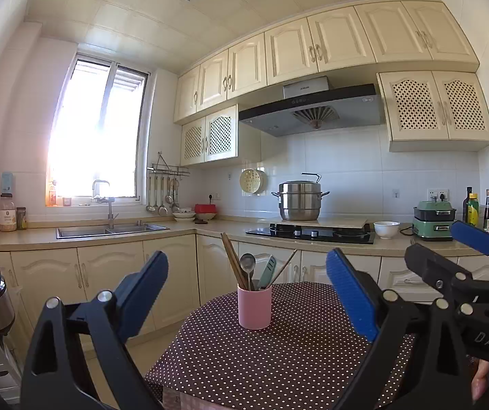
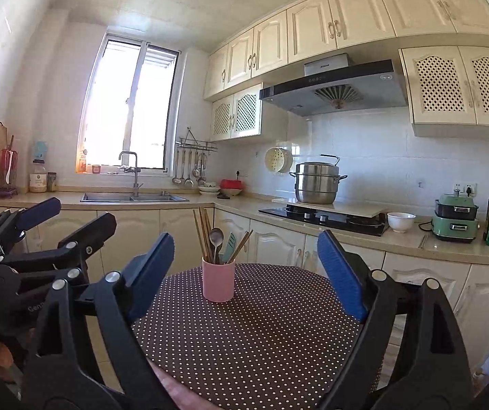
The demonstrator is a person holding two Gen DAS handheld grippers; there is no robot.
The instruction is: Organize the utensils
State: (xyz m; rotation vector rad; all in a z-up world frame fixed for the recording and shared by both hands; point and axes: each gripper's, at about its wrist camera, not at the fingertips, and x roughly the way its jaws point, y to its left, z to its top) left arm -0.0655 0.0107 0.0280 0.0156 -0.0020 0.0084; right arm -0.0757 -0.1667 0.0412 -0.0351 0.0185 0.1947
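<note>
Black-framed and blue-padded, the left gripper (image 1: pixel 247 287) stands with its jaws spread wide and nothing between them, raised above the near edge of a round table (image 1: pixel 278 358) under a brown cloth with white dots. Ahead of it, towards the far side of the table, a pink cup (image 1: pixel 254 306) stands upright. In it sit wooden chopsticks (image 1: pixel 232 259) leaning left, a metal spoon (image 1: pixel 247 263) with its bowl up, a pale green spatula (image 1: pixel 267 270), and more chopsticks (image 1: pixel 283 268) slanting right. To the right of all this, the right gripper (image 2: pixel 246 270) is likewise wide apart and holds nothing, level with its partner and apart from the cup. Behind the table runs a cream counter (image 1: pixel 210 227) with a steel sink (image 1: pixel 111 230) under the window, a black hob (image 1: pixel 312 234) bearing a steel steamer pot (image 1: pixel 299 201), a white bowl (image 1: pixel 386 229) and a green cooker (image 1: pixel 434 220).
</note>
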